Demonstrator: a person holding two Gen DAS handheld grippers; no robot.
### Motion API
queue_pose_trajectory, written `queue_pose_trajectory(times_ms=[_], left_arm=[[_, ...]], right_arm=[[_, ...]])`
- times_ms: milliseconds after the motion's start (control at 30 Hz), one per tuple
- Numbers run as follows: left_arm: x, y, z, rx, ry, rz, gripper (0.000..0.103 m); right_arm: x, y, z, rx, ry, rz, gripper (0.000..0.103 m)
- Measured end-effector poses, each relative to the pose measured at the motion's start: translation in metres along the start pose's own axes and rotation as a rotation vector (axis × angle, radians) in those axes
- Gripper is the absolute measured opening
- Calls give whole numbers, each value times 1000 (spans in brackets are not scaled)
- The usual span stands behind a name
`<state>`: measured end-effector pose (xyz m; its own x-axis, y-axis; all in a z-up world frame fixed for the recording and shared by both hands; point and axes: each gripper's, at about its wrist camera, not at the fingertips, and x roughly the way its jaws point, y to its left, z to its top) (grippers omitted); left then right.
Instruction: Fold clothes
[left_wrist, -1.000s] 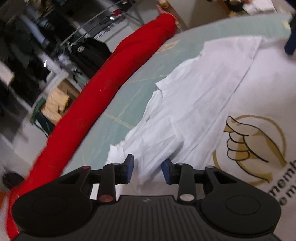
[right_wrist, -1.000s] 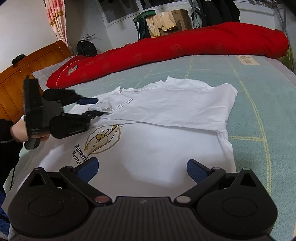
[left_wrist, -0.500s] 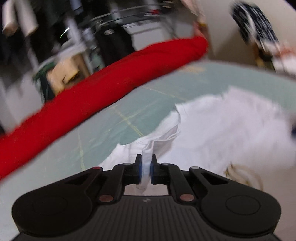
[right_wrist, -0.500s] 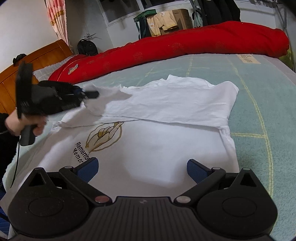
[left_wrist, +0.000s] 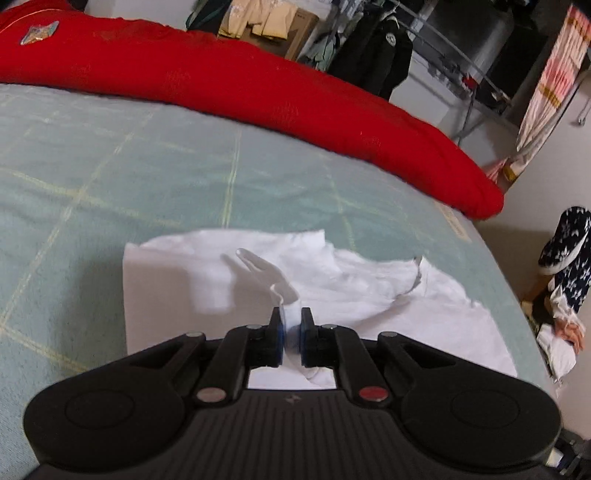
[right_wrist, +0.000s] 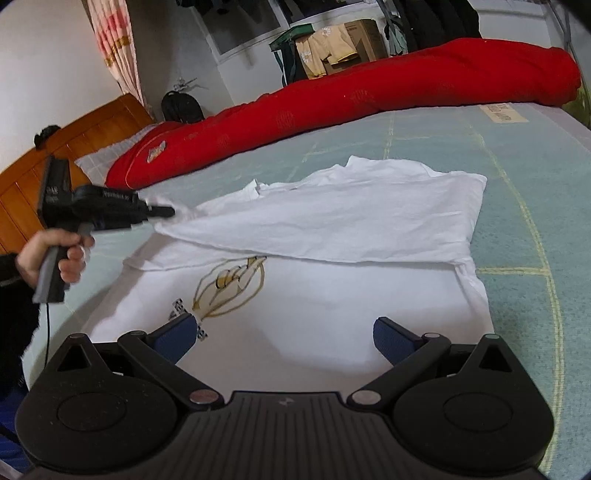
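Left gripper (left_wrist: 291, 334): jaws pinched tight on a fold of the white T-shirt (right_wrist: 332, 236), cloth bunched between the blue pads, having just closed on it. Seen from the right wrist view, it sits at nine o'clock, the person's hand (right_wrist: 55, 254) wrapped round the grip.
Right gripper (right_wrist: 284, 339): jaws spread wide, nothing between them, hovering over the near hem at six o'clock.
T-shirt: lying on the pale green bedspread (right_wrist: 517, 166), centre of the right wrist view, far half folded toward the near half, gold hand print (right_wrist: 229, 288) peeking out beneath the fold edge.
Held corner: lifted off the bed and pulled taut toward nine o'clock.
Red quilt (right_wrist: 369, 99): rolled along the far edge of the bed, ten to two o'clock, well apart from the shirt.
Headboard (right_wrist: 74, 147): wooden, at ten o'clock.
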<state>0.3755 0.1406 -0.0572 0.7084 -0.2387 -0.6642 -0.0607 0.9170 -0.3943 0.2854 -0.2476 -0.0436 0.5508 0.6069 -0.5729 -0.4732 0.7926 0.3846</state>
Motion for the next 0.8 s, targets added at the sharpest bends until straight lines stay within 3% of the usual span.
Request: queue_pose_trajectory(times_ms=[200,267,400,467,633,800], left_arm=[[-4,0,-18,34,-58,-11,8],[-7,-1,-25,46,-78,-14,18],[-9,0,-33,38,-90,-21,30],[-10,2,-34,12,-99,-41,39],[-6,1,-35,-6,-111,-77,44],[3,2,-38,-35,-84,-96,46]], right_arm=[[5,-8,5,34,-6,-6,103],[7,-13,10,55,-11,3,103],[25,-29,19,100,-6,4,103],[34,-37,24,124,-31,-19,103],[27,-55,28,165,-131,-145,103],[16,-73,17,197,-155,-170,92]])
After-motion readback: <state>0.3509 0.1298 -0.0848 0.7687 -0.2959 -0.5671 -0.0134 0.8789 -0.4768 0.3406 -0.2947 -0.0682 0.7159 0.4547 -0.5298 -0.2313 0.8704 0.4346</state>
